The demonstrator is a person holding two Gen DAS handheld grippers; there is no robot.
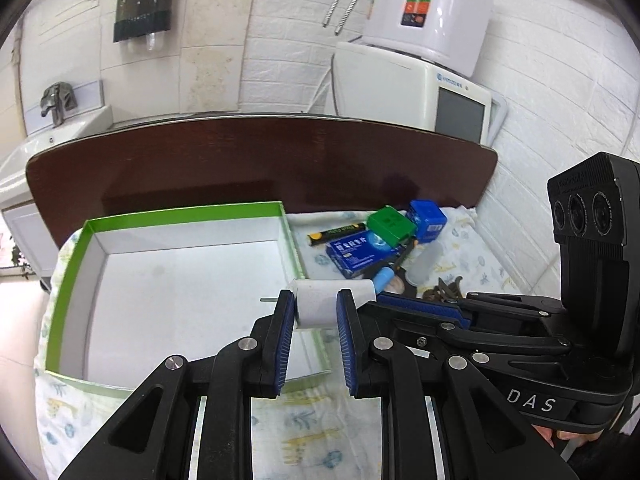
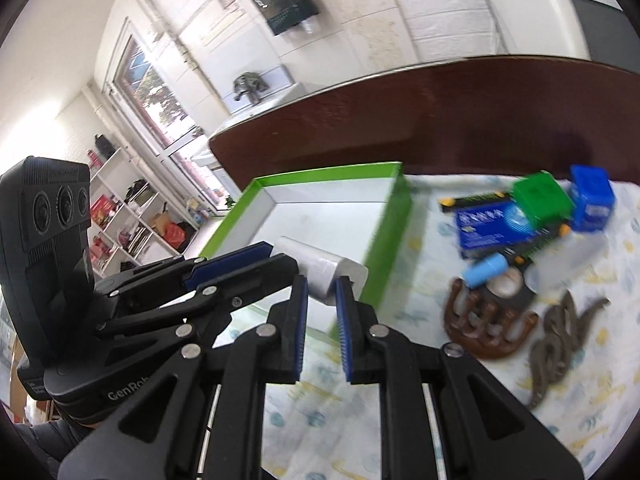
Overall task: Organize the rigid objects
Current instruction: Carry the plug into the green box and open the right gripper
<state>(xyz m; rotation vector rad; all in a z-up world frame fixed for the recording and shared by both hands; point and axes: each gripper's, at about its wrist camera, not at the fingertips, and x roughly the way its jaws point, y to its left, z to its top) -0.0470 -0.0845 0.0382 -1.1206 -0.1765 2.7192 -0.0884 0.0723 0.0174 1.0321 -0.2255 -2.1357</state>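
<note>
So the left gripper (image 1: 311, 312) is clamping a white roll (image 1: 328, 302), pads pressing on its two flat ends, so its long axis is running crosswise between the fingers. It's hanging right over the near-right wall of the green box (image 1: 68, 280), which is sitting on a patterned cloth (image 1: 312, 412) on a bed with a dark headboard (image 1: 260, 160). Box floor is lying just left of the roll, so I'd guess a short shift that way is all that's needed.

Right gripper (image 2: 321, 294) is hovering close beside it with fingers slightly apart, gripping nothing.

The right view is showing a brown comb (image 2: 490, 326) and a dark twisted thing (image 2: 560, 340) near the blue carton (image 2: 498, 226), mostly hidden from the left camera.
</note>
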